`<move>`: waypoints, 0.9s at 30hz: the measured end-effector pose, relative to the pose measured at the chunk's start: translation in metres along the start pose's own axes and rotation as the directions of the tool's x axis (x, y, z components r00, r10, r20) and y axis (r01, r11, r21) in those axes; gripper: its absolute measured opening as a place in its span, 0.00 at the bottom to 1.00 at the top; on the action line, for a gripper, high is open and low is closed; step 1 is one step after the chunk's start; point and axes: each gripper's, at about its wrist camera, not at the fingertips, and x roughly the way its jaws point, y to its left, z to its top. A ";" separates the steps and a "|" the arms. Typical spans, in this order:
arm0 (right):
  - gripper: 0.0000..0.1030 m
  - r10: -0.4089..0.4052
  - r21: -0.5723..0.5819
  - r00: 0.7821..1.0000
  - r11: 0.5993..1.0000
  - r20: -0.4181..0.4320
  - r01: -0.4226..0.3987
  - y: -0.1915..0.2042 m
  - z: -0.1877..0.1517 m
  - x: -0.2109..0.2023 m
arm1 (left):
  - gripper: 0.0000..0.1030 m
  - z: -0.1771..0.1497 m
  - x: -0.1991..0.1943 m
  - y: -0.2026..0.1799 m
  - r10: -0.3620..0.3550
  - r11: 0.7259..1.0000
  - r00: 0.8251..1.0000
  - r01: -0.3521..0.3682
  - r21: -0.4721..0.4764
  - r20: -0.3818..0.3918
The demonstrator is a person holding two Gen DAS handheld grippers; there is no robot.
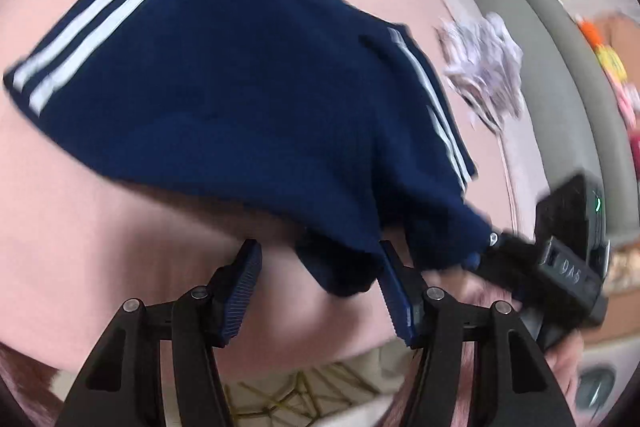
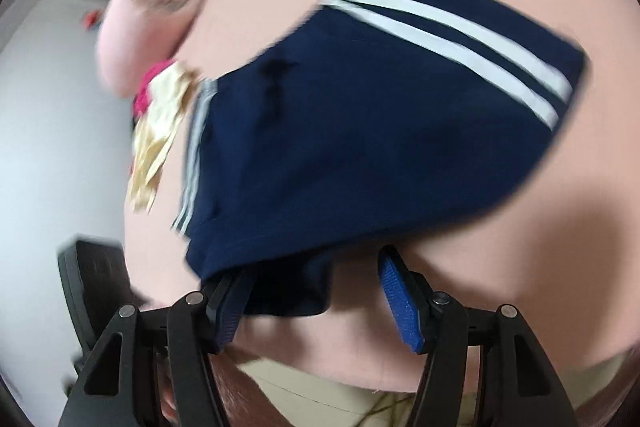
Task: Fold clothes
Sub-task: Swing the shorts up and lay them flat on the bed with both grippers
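Navy shorts (image 1: 240,87) with white side stripes lie spread on a pink bed sheet (image 1: 80,227). My left gripper (image 1: 320,267) is open, its jaws wide apart, with the near hem of the shorts drooping between them. My right gripper (image 2: 316,279) is open too, and the shorts (image 2: 360,115) hang over its left finger (image 2: 232,307). The right gripper also shows in the left wrist view (image 1: 552,263), low at the right, touching the corner of the shorts. Both views are blurred by motion.
A crumpled pale patterned garment (image 1: 484,75) lies on the bed to the right of the shorts. A cream and pink garment (image 2: 160,131) lies to their left in the right wrist view. A grey bed frame (image 1: 560,67) and cluttered floor lie beyond.
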 end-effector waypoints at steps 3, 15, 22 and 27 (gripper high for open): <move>0.58 -0.028 -0.007 1.000 1.000 0.002 0.028 -0.007 -0.001 0.006 | 0.54 0.004 0.000 -0.003 -0.050 0.999 0.997 0.050 -0.007 0.052; 0.60 -0.178 -0.099 0.983 0.979 0.040 0.181 0.000 0.016 0.015 | 0.04 -0.003 -0.007 -0.010 0.081 0.995 0.996 -0.082 0.048 0.034; 0.60 -0.369 -0.201 0.922 0.900 0.120 0.386 -0.008 0.028 -0.042 | 0.04 -0.007 -0.012 0.016 0.025 0.999 0.993 -0.029 -0.030 -0.117; 0.60 -0.174 -0.283 0.966 0.933 0.191 0.224 0.013 0.032 -0.026 | 0.09 -0.010 -0.026 0.017 -0.085 0.991 0.994 0.078 -0.108 -0.064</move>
